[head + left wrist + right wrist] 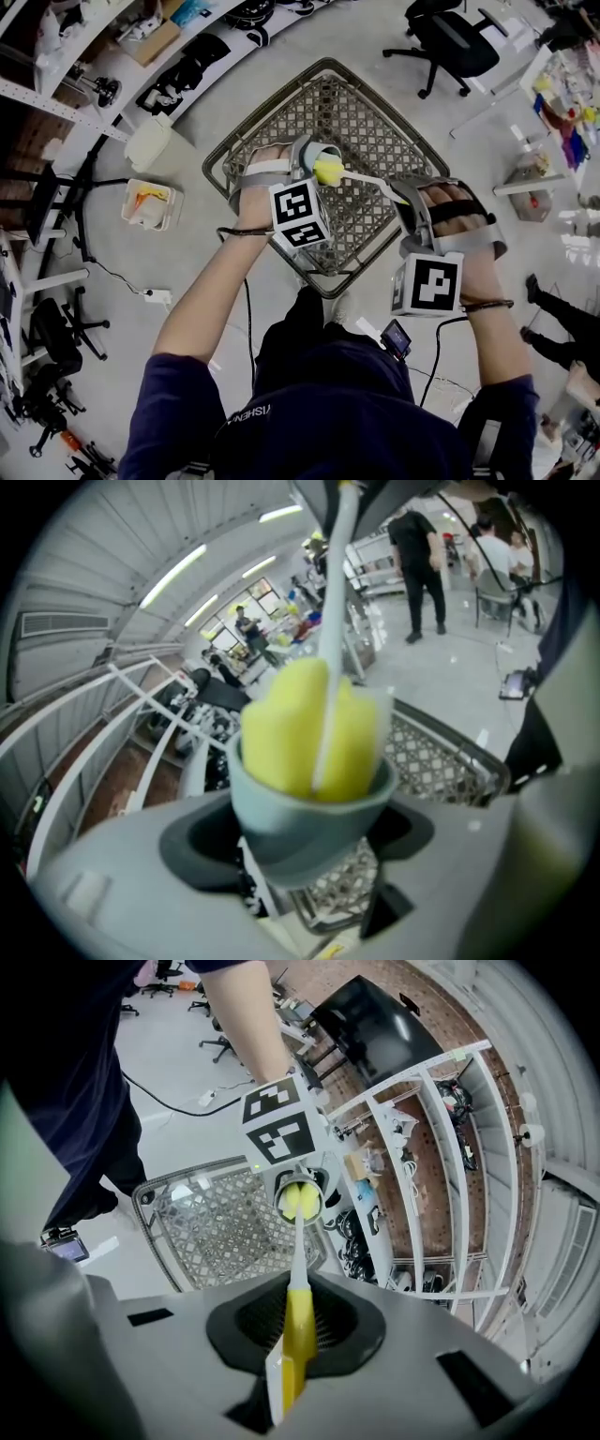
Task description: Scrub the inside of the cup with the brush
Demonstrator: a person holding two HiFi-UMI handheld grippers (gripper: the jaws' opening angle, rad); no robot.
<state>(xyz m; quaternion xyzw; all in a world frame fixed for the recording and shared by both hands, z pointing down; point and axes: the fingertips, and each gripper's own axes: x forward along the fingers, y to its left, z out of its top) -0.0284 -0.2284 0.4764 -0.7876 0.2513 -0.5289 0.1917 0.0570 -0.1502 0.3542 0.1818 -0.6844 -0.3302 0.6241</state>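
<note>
A pale grey-green cup (pixel 322 152) is held above the mesh table, with my left gripper (pixel 314 161) shut on its sides. In the left gripper view the cup (pixel 309 822) sits between the jaws, mouth facing away, with the brush's yellow sponge head (pixel 309 728) pushed into it. My right gripper (pixel 405 194) is shut on the brush's handle (pixel 367 182). In the right gripper view the yellow handle (pixel 298 1335) runs from the jaws out through a white stem to the sponge head (pixel 299 1202) inside the cup's rim (pixel 284 1184). The cup's bottom is hidden.
A square metal mesh table (pixel 375 122) lies under both grippers. A black office chair (pixel 450 42) stands at the far right, shelving and a white bin (pixel 150 202) at the left. People (pixel 417 560) stand in the distance. Cables trail over the floor.
</note>
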